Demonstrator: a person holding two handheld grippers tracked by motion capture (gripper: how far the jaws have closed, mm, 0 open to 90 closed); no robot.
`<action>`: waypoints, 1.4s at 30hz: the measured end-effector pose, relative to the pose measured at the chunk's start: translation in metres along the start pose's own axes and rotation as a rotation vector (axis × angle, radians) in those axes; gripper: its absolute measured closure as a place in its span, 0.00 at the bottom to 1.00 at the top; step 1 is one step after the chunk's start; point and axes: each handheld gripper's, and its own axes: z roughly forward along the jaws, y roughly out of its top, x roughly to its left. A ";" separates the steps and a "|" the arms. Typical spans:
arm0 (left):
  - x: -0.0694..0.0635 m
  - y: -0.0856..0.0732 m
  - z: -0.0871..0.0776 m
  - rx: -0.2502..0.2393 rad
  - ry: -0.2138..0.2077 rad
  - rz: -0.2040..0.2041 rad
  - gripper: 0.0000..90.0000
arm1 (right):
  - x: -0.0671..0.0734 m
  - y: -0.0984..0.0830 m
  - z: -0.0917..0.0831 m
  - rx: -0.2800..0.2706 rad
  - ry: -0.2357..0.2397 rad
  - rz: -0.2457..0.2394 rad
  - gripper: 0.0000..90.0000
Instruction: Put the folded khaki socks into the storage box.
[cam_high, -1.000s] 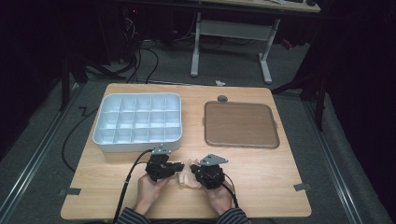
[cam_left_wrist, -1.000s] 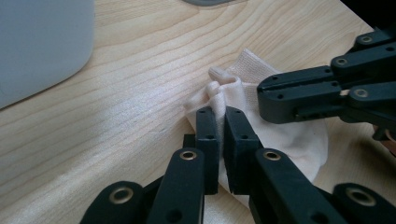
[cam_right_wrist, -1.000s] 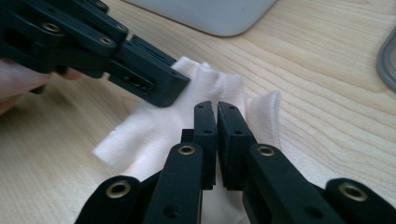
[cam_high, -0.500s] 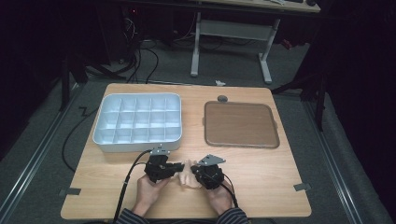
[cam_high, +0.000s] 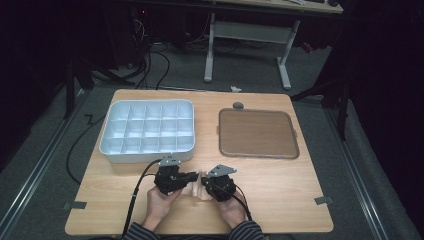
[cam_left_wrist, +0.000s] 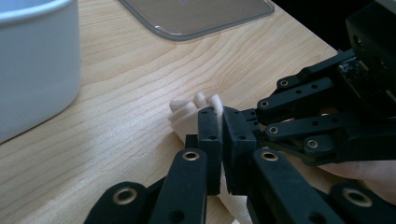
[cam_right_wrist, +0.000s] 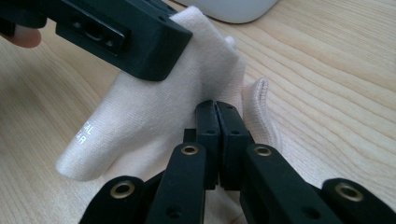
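Both claws are clamped on the same cream sock (cam_high: 198, 184): your left gripper (cam_left_wrist: 219, 140) pinches one bunched edge, your right gripper (cam_right_wrist: 217, 135) pinches another fold, each pair of jaws pressed together with cloth between. Compared with a second ago, almost nothing has changed; your hands sit at the same near-centre spot on the table (cam_high: 300, 200), and the sock hangs between them as before. It lies between the two grippers, just near of the white divided tray (cam_high: 147, 131) and left of the brown flat tray (cam_high: 257, 133). Your left hand (cam_high: 159, 205) and right hand (cam_high: 231, 210) come in from the near edge, forearms close together, grippers turned inward to face each other, almost touching over the sock.
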 end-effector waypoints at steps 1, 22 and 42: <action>0.001 0.000 0.000 -0.002 -0.005 0.001 0.97 | 0.000 0.000 0.001 -0.002 0.003 -0.003 0.98; 0.004 0.005 -0.005 0.039 0.047 0.015 0.98 | 0.003 0.012 -0.003 -0.031 0.026 -0.005 0.91; 0.002 0.004 -0.005 0.046 0.059 0.018 0.98 | -0.007 -0.007 -0.016 -0.030 -0.044 0.058 0.75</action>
